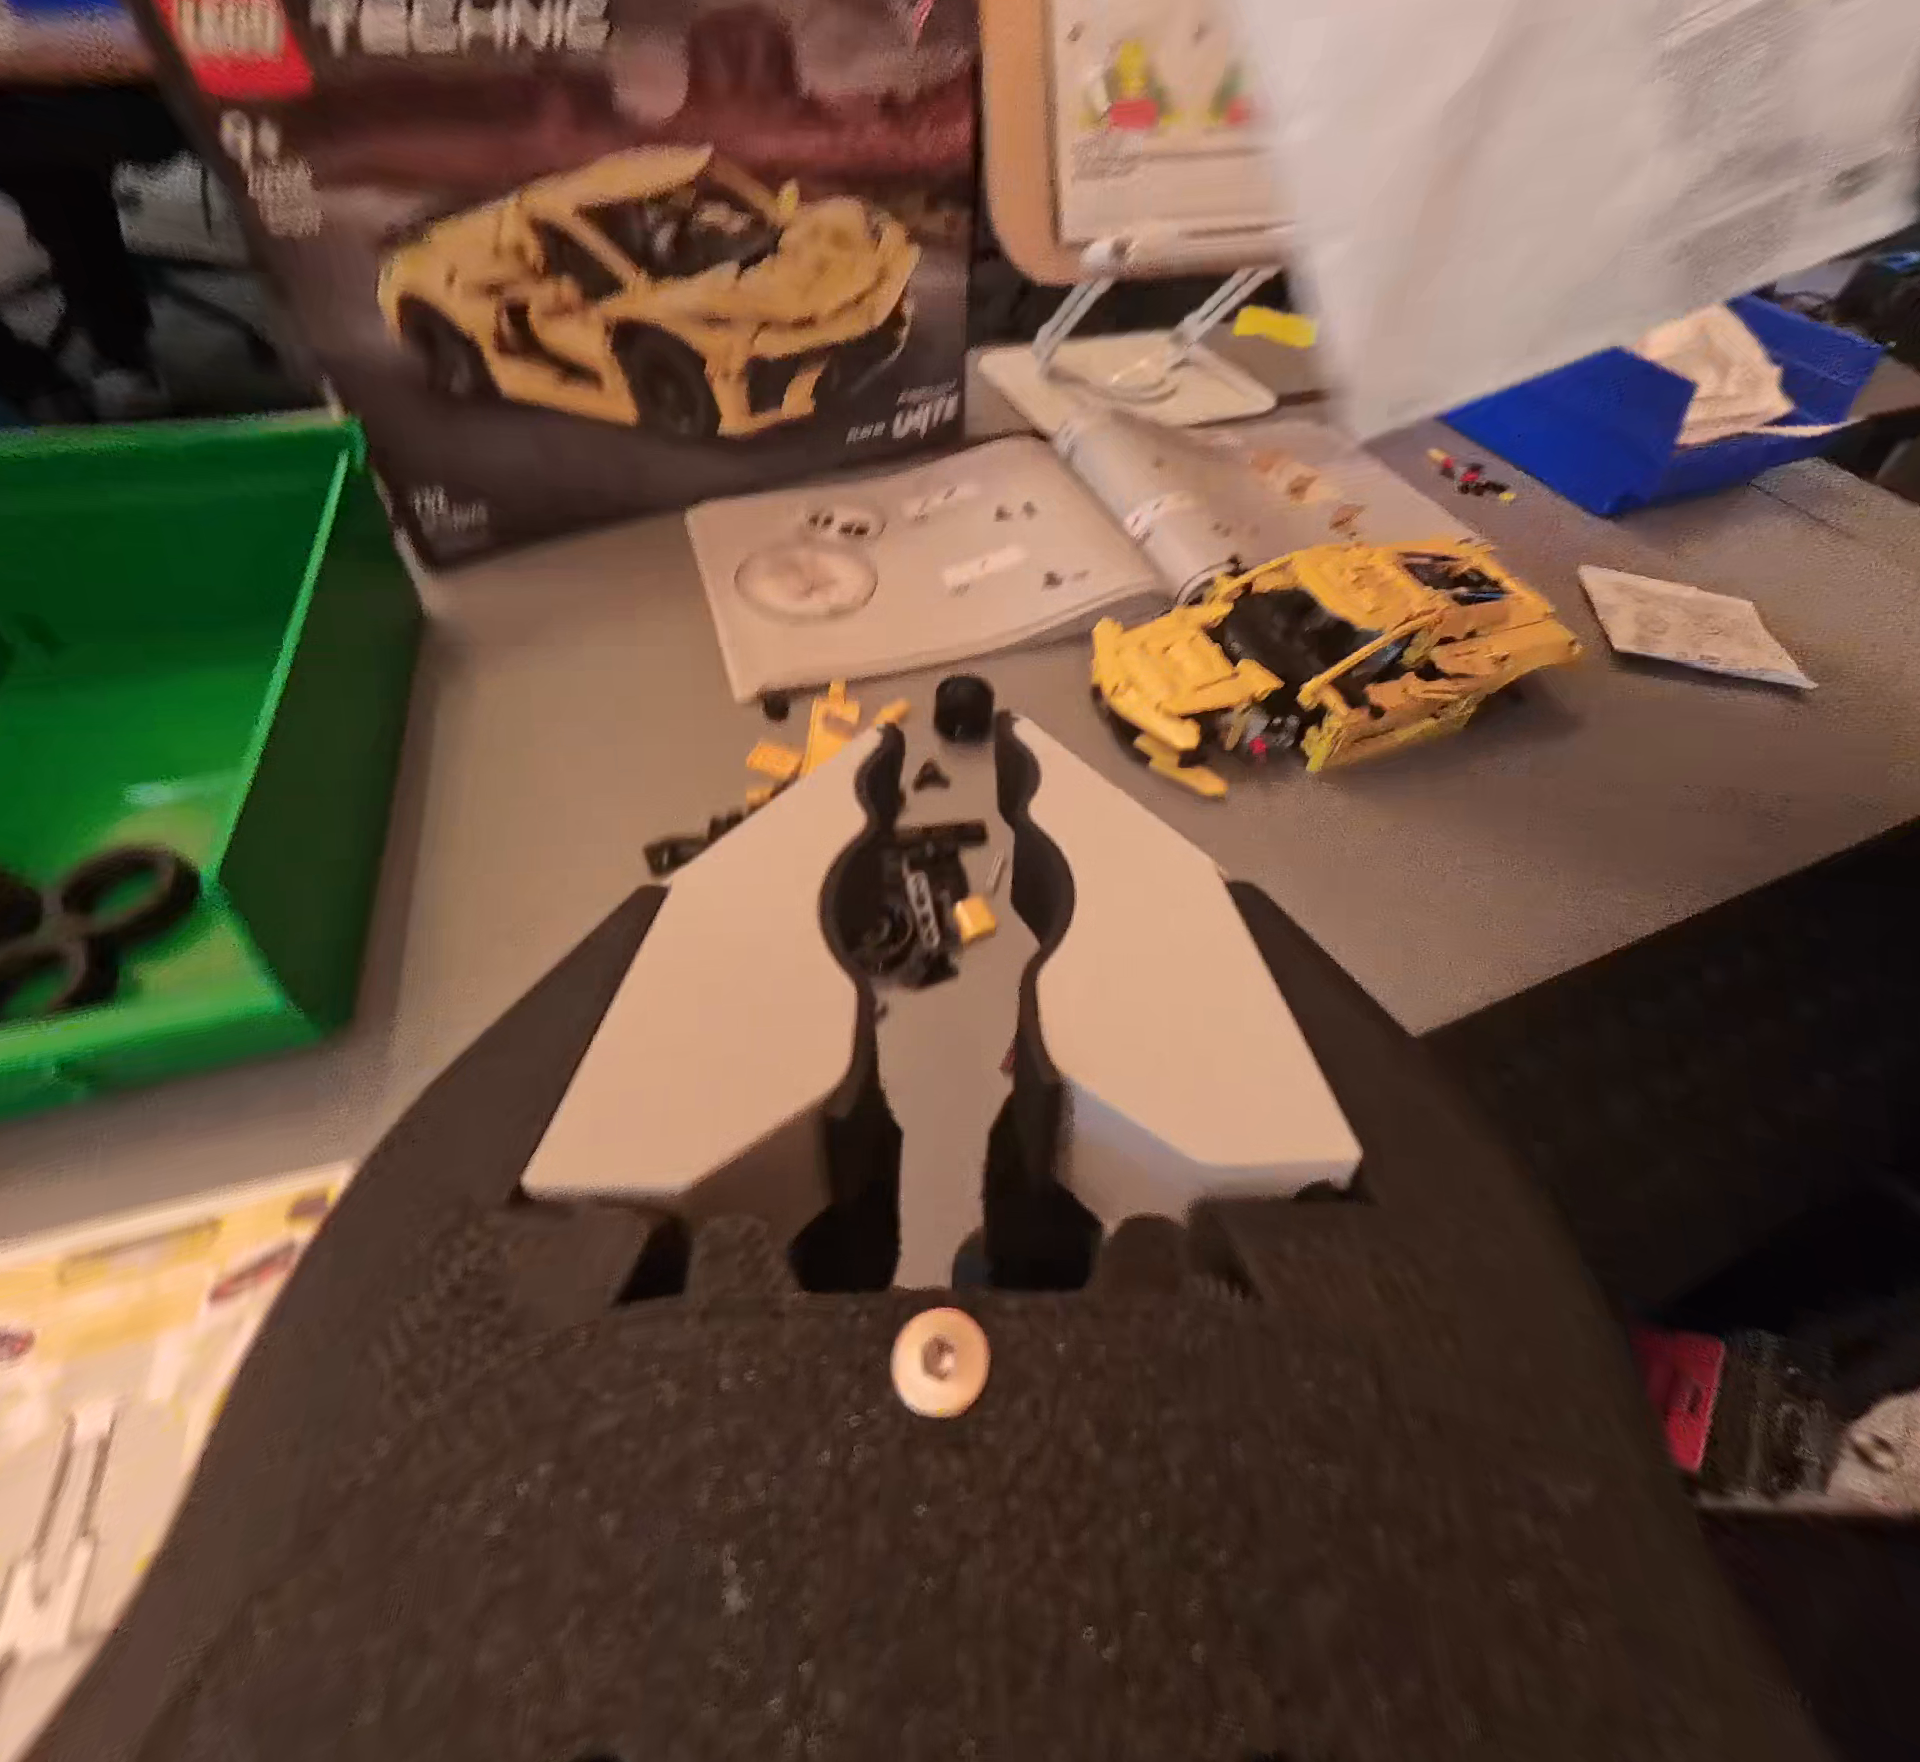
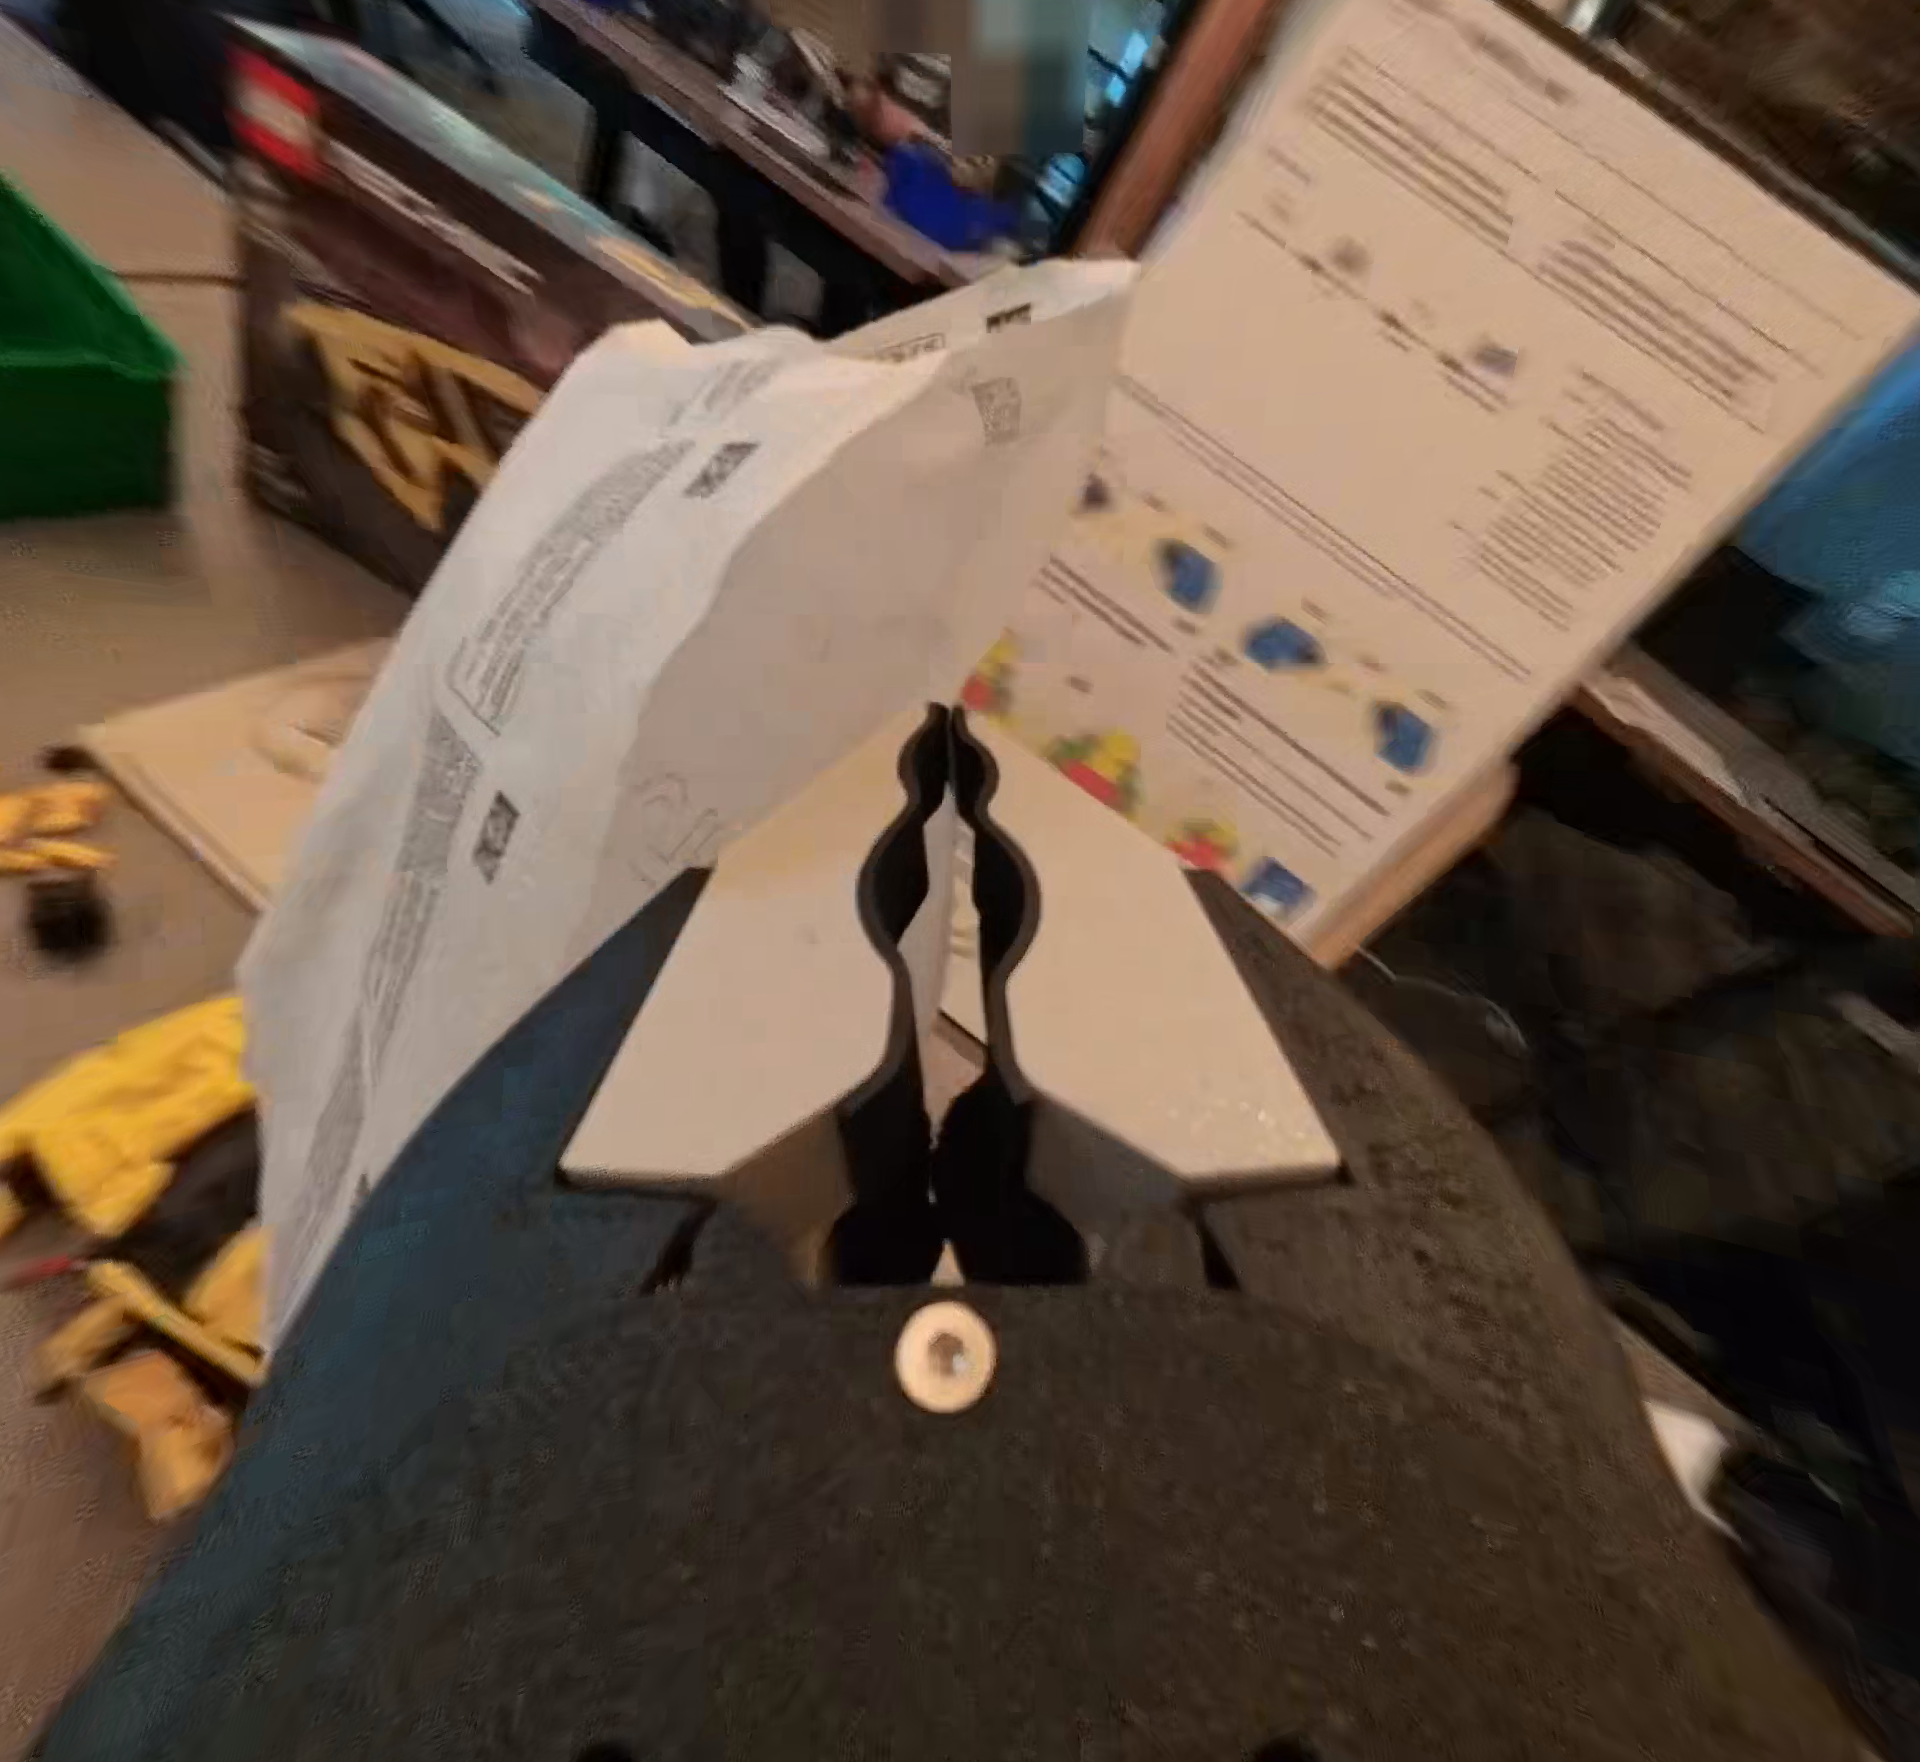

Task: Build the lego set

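Observation:
My left gripper [image 1: 948, 756] is open and empty, hovering over loose parts on the grey table [image 1: 582, 777]: a black subassembly [image 1: 914, 902], a small yellow piece [image 1: 975, 917] and a black round piece [image 1: 964, 704]. Loose yellow pieces [image 1: 805, 746] lie by its left fingertip. The partly built yellow car [image 1: 1330, 663] stands to the right, and shows blurred in the right wrist view [image 2: 125, 1141]. My right gripper [image 2: 951, 736] is shut on a crumpled white printed paper bag [image 2: 675, 621] held up in the air. The bag also shows in the left wrist view [image 1: 1558, 102].
The set's box [image 1: 582, 237] stands at the back, with an open instruction booklet [image 1: 914, 559] in front of it. A green bin [image 1: 156, 725] holding black tyres [image 1: 83, 912] is at the left. A printed sheet on a stand [image 2: 1403, 465] and a blue bin [image 1: 1621, 434] are at the right.

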Demonstrator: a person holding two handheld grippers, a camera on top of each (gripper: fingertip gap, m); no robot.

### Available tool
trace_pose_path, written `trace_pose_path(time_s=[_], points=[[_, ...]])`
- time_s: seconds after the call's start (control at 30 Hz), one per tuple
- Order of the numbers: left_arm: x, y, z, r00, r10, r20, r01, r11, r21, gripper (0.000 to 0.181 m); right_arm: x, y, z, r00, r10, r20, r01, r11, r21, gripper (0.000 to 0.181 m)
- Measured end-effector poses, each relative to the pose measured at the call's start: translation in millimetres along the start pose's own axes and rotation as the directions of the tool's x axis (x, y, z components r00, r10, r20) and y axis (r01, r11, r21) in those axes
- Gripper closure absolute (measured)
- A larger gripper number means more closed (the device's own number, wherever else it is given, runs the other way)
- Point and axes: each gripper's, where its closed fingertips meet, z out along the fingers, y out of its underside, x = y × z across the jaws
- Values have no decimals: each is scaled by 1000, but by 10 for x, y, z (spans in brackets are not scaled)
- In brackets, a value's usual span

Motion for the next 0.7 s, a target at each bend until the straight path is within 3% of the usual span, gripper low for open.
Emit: trace_pose_path(time_s=[0.1, 0.17, 0.23, 0.33, 0.47, 0.57, 0.63, 0.7], points=[[-248, 187, -69, 991, -132, 12, 132, 991, -14, 164, 1319, 459, -308, 968, -39, -248, -23, 970, -243, 181], [-374, 202, -108, 978, -208, 24, 208, 978, 5, 164, 1913, 746, -425, 939, -66, -336, -79, 914, -399, 181], [-448, 181, -114, 968, -247, 34, 246, 969, 27, 164, 2293, 1021, -419, 910, -120, -397, -115, 846, -521, 181], [-456, 142, -78, 966, -255, 38, 254, 967, 34, 164, 2573, 1354, -290, 835, -298, -463, -103, 741, -663, 181], [-436, 102, -63, 976, -212, 53, 212, 977, 14, 164, 2463, 1599, 21, 755, -561, -340, 60, 575, -816, 181], [-492, 93, -73, 974, -216, 62, 216, 976, 14, 165, 2462, 2096, 272, 785, -556, -274, 35, 482, -876, 181], [-525, 84, -65, 969, -243, 43, 242, 970, 17, 164, 2570, 2606, 364, 825, -497, -269, -33, 433, -901, 181], [-580, 79, -61, 966, -256, 38, 255, 967, 10, 164, 2590, 2953, 419, 859, -416, -299, -96, 444, -891, 181]])
